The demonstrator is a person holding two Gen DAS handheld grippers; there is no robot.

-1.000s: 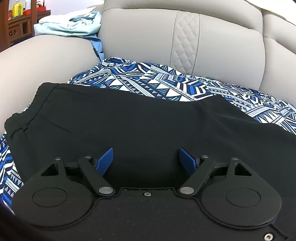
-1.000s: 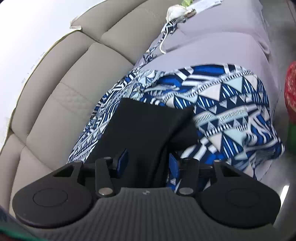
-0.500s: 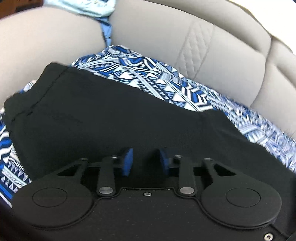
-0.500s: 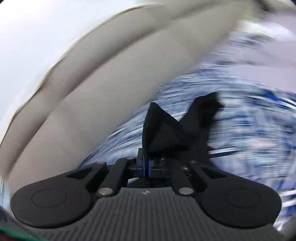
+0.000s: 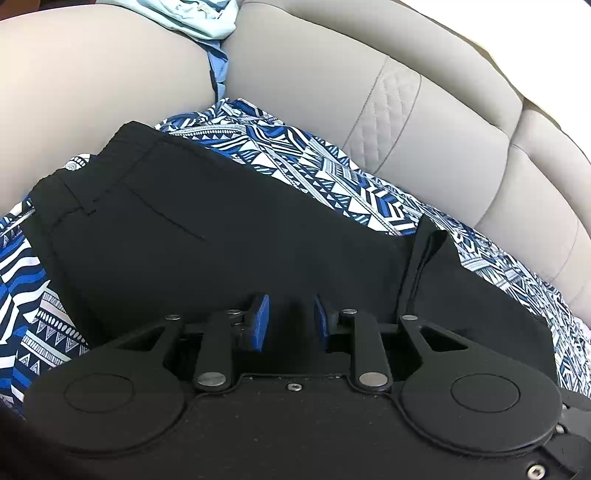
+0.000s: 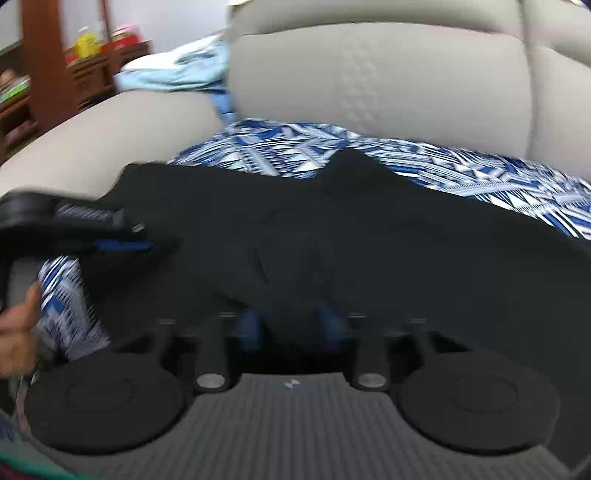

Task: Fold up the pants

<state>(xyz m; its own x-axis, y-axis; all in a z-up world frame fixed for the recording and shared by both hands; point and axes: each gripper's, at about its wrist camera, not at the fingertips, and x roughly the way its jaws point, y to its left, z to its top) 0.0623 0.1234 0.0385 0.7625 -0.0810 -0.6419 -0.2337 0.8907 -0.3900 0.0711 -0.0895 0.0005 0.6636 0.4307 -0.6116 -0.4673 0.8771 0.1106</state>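
Note:
Black pants lie on a blue-and-white patterned cloth on a grey sofa. The waistband is at the left. My left gripper is over the near edge of the pants, its blue pads a narrow gap apart with black fabric between them. In the blurred right wrist view the pants fill the middle. My right gripper has black fabric bunched between its fingers. The left gripper shows there at the left edge, on the pants.
The sofa back and armrest bound the seat. Light blue clothes lie on the armrest top. A hand is at the left edge of the right wrist view. Wooden furniture stands behind the armrest.
My left gripper has closed from wide open to a narrow gap on the pants' edge. My right gripper shut on the leg end, lifted it and swung it left over the pants.

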